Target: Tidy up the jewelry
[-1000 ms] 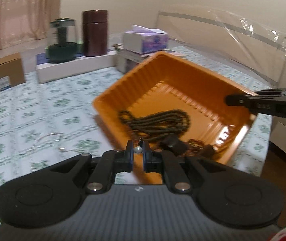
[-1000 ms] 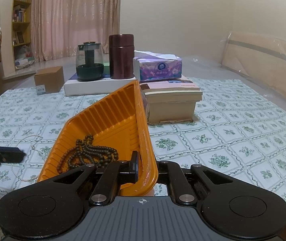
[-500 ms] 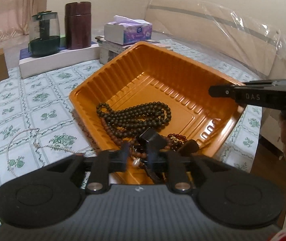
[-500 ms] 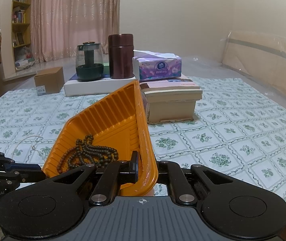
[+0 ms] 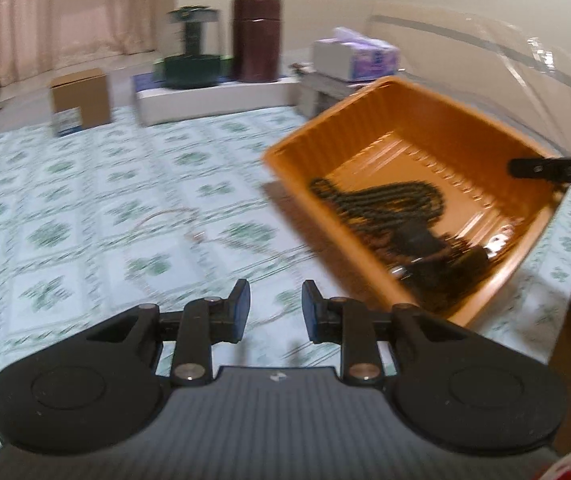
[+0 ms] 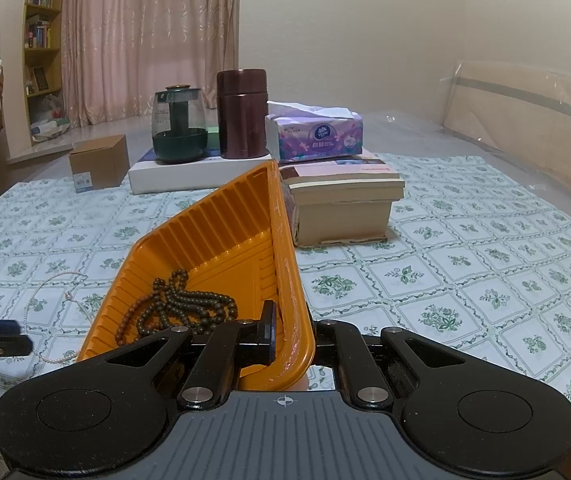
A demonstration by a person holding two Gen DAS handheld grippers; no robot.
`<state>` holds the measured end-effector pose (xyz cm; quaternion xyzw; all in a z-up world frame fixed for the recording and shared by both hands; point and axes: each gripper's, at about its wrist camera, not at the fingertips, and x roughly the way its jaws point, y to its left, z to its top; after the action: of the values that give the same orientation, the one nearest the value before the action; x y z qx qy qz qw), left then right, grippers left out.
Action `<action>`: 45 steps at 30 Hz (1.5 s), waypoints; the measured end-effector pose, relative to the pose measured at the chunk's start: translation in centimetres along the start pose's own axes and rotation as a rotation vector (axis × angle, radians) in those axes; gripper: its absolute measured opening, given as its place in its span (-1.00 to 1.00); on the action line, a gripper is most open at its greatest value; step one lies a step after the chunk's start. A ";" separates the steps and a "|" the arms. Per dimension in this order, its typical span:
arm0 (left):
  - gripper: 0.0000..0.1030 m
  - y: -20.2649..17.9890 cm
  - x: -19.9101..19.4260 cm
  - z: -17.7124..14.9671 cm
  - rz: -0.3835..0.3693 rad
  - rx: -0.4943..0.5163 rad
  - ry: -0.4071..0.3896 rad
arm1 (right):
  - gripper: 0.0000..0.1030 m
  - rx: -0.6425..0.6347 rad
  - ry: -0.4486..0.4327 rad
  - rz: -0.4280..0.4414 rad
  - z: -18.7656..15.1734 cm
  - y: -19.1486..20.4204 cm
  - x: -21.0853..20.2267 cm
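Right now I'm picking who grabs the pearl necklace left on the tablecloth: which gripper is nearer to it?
Left. The left gripper hangs open over the cloth just short of the pearl necklace, while the right gripper is clamped on the orange tray rim, with the tray between it and the necklace.

green-floral tablecloth (image 6: 465,272) over the whole table, orange tray (image 6: 221,232) near 6 o'clock, pearl necklace (image 6: 51,284) at 9, stacked books (image 6: 341,208) around 1, white flat box (image 6: 201,170) and cardboard box (image 6: 99,162) up near 11

I'm seeing a glossy, ribbed plastic tray (image 6: 221,236), matt wooden-looking beads (image 6: 193,304), matt black plastic tongs (image 5: 275,312), and printed cloth (image 6: 465,248) covering the bench.
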<state>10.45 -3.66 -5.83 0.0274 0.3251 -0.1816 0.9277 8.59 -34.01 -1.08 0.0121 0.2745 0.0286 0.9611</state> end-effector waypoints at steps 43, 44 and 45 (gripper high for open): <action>-0.98 -0.3 4.6 0.6 -0.125 0.250 0.088 | -0.83 0.001 0.002 -0.011 -0.2 0.2 0.1; -0.98 0.1 4.0 1.1 -0.123 0.235 0.072 | -0.83 0.001 0.001 -0.011 -0.2 0.2 0.0; -0.98 0.5 3.4 1.7 -0.119 0.224 0.057 | -0.83 0.002 0.001 -0.010 -0.1 0.2 0.0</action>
<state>14.13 -4.53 -6.58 0.1168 0.3300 -0.2707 0.8968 8.53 -33.85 -1.21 0.0116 0.2749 0.0233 0.9611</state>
